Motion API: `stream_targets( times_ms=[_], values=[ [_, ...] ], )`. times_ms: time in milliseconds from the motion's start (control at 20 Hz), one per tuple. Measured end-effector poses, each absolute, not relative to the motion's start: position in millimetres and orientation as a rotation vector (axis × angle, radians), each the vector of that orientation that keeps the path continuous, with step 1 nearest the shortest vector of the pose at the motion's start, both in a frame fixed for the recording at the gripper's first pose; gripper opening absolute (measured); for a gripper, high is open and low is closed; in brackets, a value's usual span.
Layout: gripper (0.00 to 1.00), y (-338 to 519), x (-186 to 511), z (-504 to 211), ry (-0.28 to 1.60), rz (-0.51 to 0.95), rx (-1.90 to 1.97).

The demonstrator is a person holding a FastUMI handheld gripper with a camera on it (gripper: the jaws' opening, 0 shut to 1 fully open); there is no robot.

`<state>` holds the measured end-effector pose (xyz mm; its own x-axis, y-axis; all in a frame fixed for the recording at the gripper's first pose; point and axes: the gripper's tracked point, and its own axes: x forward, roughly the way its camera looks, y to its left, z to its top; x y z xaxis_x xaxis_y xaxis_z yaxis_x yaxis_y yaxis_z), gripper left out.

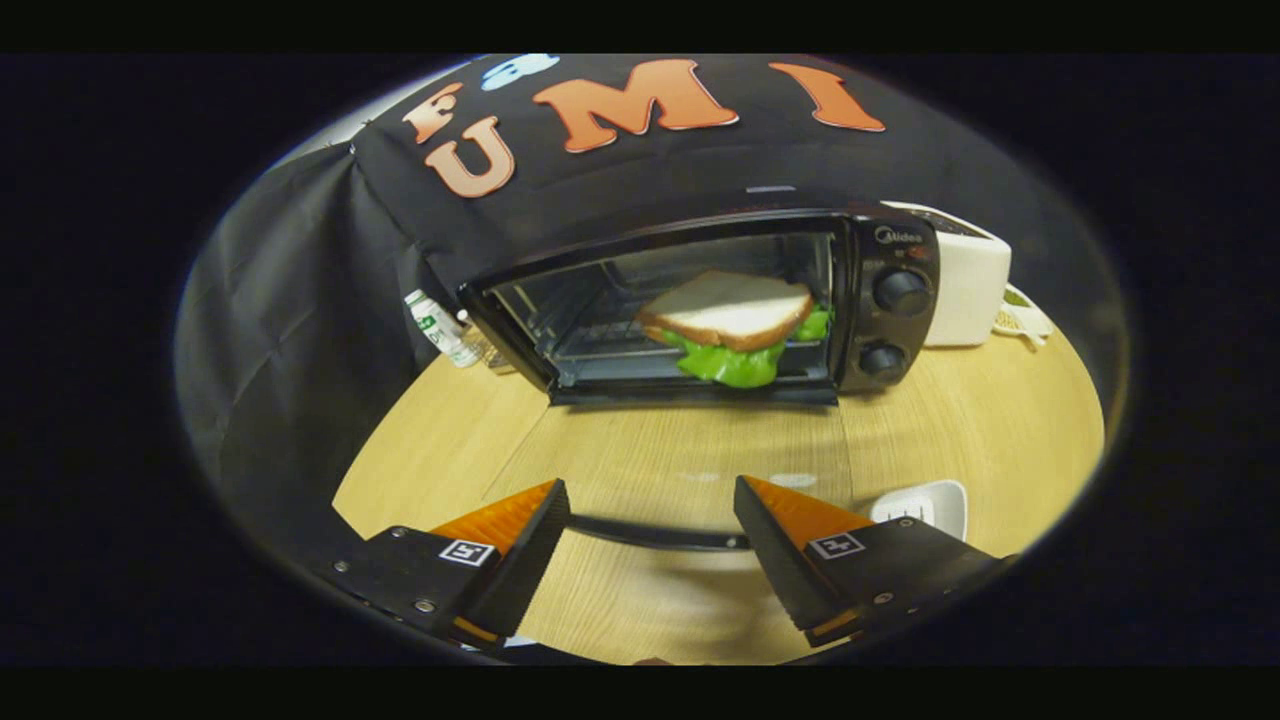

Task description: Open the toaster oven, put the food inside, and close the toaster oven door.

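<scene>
- wooden table (pixel 930 420): toaster oven (pixel 700 300) sits at the far side, door (pixel 660 590) dropped open flat toward the gripper
- sandwich (pixel 730 325) inside on the rack
- gripper (pixel 650 525): fingers spread apart, gripping nothing, poised above the door handle (pixel 660 535)

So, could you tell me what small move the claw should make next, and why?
Probably bring the open claw in under the dark curved door handle lying between its fingers and lift it. The sandwich of white bread and green lettuce already sits inside the black toaster oven, whose glass door hangs down open, so closing seems all that remains.
</scene>
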<state>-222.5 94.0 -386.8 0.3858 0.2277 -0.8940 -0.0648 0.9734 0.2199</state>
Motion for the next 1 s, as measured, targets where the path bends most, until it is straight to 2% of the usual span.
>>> stream_targets(
  times_ms=[450,800,1000],
  values=[
    [0.98,72,-277,-434,1.350,0.205,0.005],
    [0.98,87,-258,-451,1.365,0.227,-0.040],
    [0.98,95,-227,-422,1.256,0.244,-0.027]
  ],
)
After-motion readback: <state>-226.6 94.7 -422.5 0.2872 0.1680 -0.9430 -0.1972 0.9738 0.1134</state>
